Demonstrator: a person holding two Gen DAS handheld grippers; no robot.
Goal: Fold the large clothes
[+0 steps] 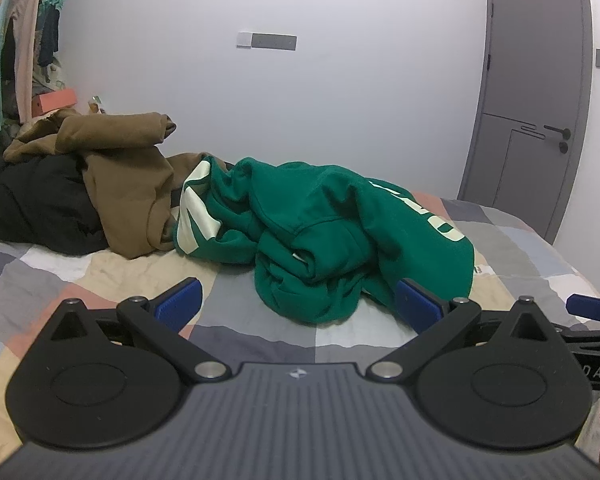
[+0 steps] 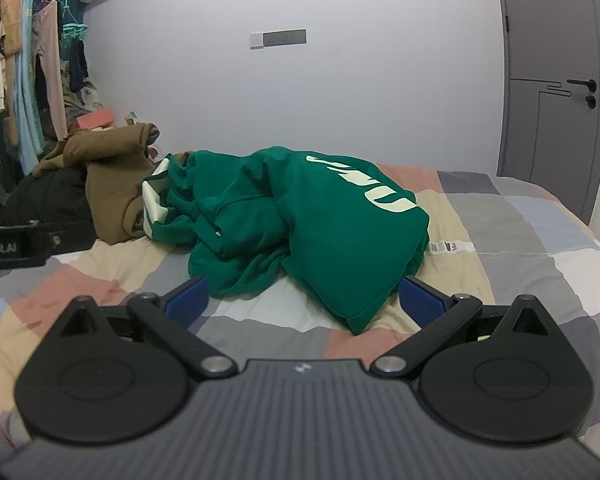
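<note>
Lying crumpled, green hoodie [image 2: 300, 224] shows unreadable cream lettering [image 2: 364, 188].

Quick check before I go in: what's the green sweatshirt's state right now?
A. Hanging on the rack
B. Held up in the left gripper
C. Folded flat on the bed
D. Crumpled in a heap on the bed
D: the green sweatshirt lies bunched on the patchwork bedspread, and both the left gripper and right gripper are open and short of it.

Patchwork-quilted bed [image 2: 500, 216], crumpled green sweatshirt [image 2: 300, 216], brown garment [image 2: 112, 184], black garment [image 1: 32, 200] lying on it
</note>
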